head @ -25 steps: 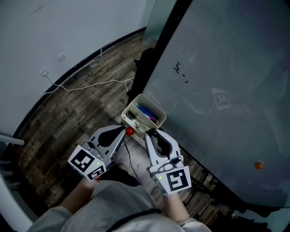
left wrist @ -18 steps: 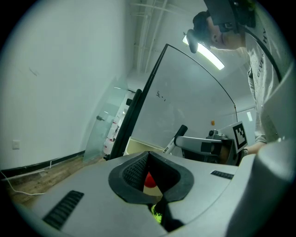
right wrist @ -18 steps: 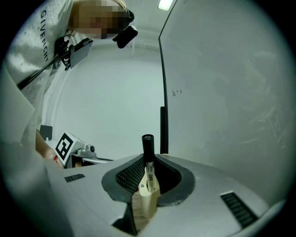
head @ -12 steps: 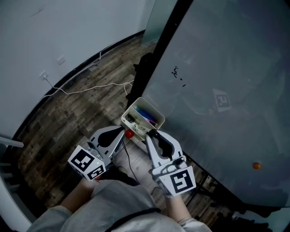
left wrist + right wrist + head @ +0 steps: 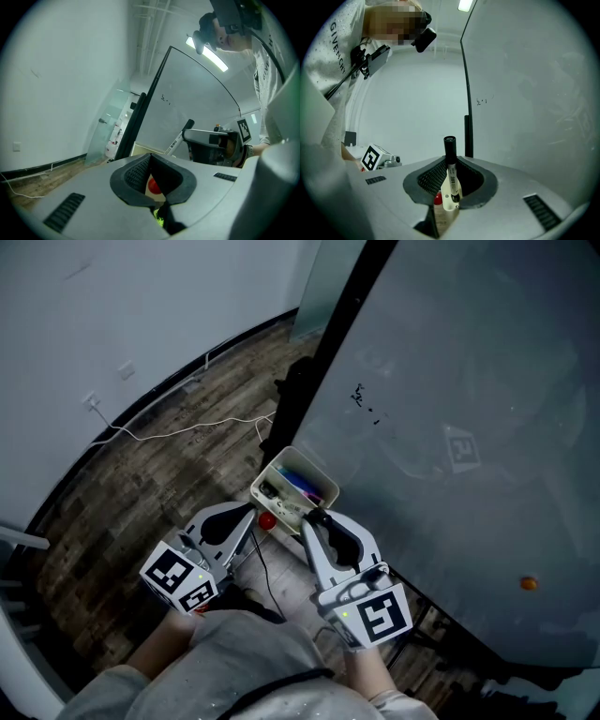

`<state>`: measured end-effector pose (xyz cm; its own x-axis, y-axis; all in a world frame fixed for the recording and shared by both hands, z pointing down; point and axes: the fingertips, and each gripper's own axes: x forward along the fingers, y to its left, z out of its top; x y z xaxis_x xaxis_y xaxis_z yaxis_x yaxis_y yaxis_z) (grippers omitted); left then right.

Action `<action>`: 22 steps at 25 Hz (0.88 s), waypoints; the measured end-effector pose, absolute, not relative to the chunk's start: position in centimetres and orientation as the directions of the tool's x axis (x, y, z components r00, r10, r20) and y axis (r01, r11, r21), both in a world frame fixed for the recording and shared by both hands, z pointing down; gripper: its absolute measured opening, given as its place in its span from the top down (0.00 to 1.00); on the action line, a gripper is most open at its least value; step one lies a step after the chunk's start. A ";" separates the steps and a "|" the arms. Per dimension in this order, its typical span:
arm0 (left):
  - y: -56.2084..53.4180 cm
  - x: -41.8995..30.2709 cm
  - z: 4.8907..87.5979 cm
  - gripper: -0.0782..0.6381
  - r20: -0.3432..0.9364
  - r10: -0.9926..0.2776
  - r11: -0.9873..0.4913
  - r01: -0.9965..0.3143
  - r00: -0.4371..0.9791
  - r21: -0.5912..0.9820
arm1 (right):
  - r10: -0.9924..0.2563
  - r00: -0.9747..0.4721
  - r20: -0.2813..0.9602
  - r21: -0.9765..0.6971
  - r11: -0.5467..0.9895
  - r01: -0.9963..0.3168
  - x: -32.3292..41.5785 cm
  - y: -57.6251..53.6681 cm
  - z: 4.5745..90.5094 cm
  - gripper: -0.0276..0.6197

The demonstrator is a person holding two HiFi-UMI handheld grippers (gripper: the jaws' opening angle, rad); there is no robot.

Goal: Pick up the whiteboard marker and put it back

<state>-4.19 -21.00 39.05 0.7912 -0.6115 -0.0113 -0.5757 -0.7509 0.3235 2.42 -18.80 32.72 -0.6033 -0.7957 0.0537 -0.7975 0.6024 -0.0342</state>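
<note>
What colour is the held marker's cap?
The cap is black, clearest in the right gripper view.

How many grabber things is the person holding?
2. The left gripper is near the tray, jaws together and empty; the right gripper grips the whiteboard marker.

left tool (image 5: 253, 513) closed, empty; right tool (image 5: 313, 516) beside it clamps the marker (image 5: 450, 180).

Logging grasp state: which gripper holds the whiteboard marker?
The right gripper, its jaws shut on the black-capped marker; the left gripper holds no marker.
</note>
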 end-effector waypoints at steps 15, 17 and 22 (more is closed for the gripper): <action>-21.2 -4.3 38.2 0.88 -0.029 -0.611 -0.757 -0.574 0.791 0.313 | -0.791 -0.612 0.022 -0.018 0.611 -0.791 2.2 -18.7 30.4 0.84; -21.2 -4.4 38.1 0.88 -0.030 -0.613 -0.757 -0.575 0.790 0.311 | -0.788 -0.615 0.019 -0.016 0.615 -0.789 2.1 -18.7 30.1 0.84; -21.3 -4.5 38.1 0.88 -0.032 -0.616 -0.754 -0.578 0.787 0.310 | -0.783 -0.621 0.021 -0.007 0.621 -0.784 1.9 -18.7 29.6 0.84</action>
<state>-4.49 -21.31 38.07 0.7868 -0.6163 -0.0316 -0.5785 -0.7544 0.3102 1.90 -18.67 29.64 -0.6213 -0.7833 0.0214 -0.7835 0.6214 -0.0065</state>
